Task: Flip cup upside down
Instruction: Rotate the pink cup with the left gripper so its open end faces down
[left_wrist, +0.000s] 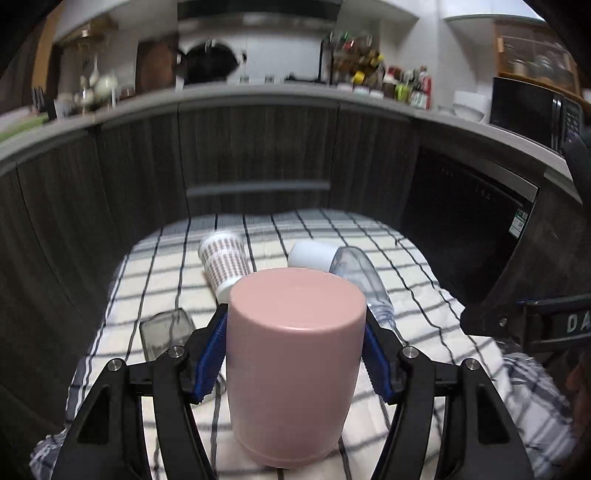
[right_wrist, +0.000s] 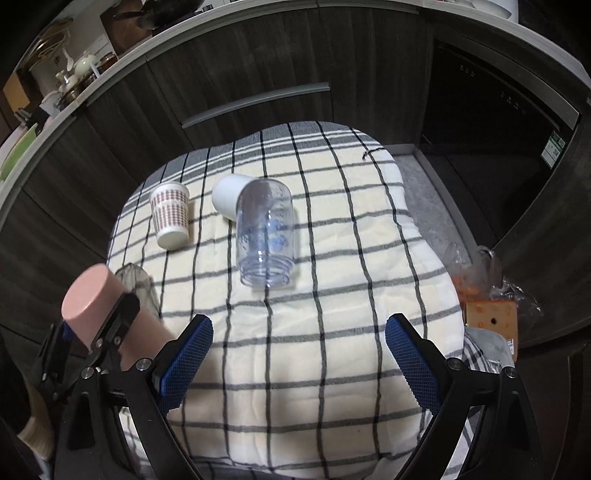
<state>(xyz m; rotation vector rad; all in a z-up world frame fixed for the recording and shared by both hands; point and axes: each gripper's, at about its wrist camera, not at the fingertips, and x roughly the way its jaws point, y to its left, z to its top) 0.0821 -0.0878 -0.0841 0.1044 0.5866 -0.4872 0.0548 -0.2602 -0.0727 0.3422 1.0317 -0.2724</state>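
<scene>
We have the pink cup (left_wrist: 293, 365) clamped in the left gripper (left_wrist: 295, 354), a blue pad (left_wrist: 210, 354) pressed to each flank at 9 and 3 o'clock of its body. Its closed base faces up and away from us, so the cup is already inverted in the grasp — held by the sides so that the mouth can meet the checked cloth (left_wrist: 424, 295) squarely. Whether the rim at 6 o'clock already touches the cloth we cannot say for sure; the left wrist view blurs there, and from the right wrist camera the cup (right_wrist: 92, 295) seems tilted rather than plumb.

The right gripper (right_wrist: 297, 363) hovers over bare cloth with its jaws spread wide and nothing between them; we judge it is kept clear so as not to crowd the placing.

Beyond the cup, toward 12 o'clock, a patterned cup (right_wrist: 170, 216), a white cup (right_wrist: 227, 195) and a clear jar (right_wrist: 265, 236) stand or lie on the cloth, and a dark glass (left_wrist: 166, 332) sits at 9 o'clock just beside the left gripper — a thing to avoid when we let go.
</scene>
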